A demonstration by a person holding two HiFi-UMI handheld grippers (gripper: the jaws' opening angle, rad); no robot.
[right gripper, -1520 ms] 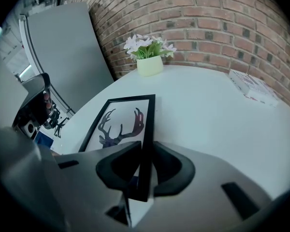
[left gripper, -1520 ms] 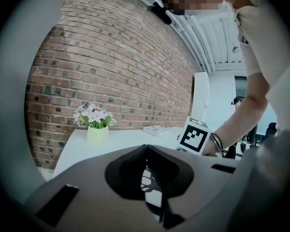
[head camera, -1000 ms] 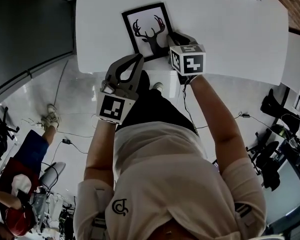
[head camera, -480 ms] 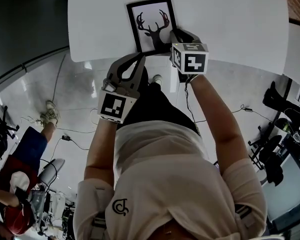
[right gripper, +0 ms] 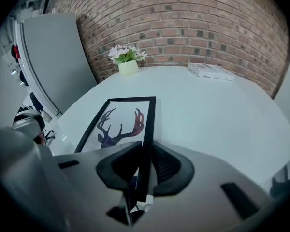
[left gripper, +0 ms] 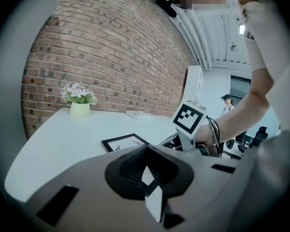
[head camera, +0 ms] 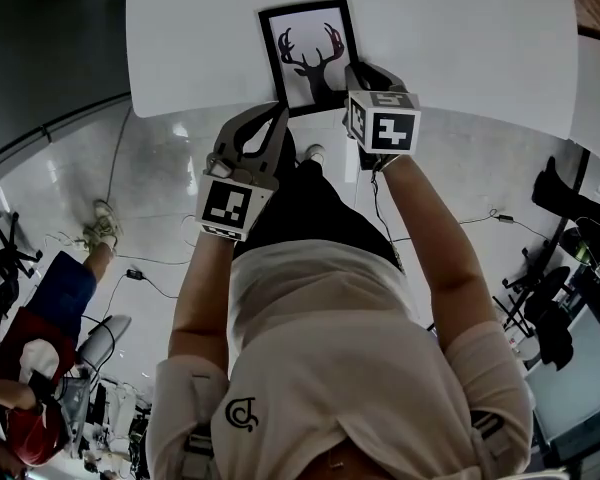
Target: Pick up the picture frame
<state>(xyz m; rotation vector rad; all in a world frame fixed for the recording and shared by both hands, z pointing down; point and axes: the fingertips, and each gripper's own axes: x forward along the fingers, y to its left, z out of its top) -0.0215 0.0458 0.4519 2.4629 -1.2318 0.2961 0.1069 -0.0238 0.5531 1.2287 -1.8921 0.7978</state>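
Note:
The picture frame (head camera: 310,53), black-edged with a deer-antler print, lies flat on the white table (head camera: 460,28), its near end at the table's front edge. My right gripper (head camera: 358,76) is shut on the frame's right border near the near corner. In the right gripper view the black border (right gripper: 147,124) runs straight in between the closed jaws (right gripper: 144,153). My left gripper (head camera: 276,116) is shut with nothing in it and hangs just off the table's edge by the frame's near left corner. In the left gripper view the frame (left gripper: 123,141) lies beyond the closed jaws (left gripper: 146,151).
A small pot of flowers (right gripper: 128,65) and a flat white box (right gripper: 210,70) stand at the table's far side by the brick wall. A grey panel (right gripper: 53,57) stands to the left. A person in red (head camera: 40,398) and office chairs (head camera: 560,268) are on the floor around.
The right gripper has drawn the frame toward the table's near edge, and the frame's near end now reaches it. The left gripper has moved back alongside it, still shut.

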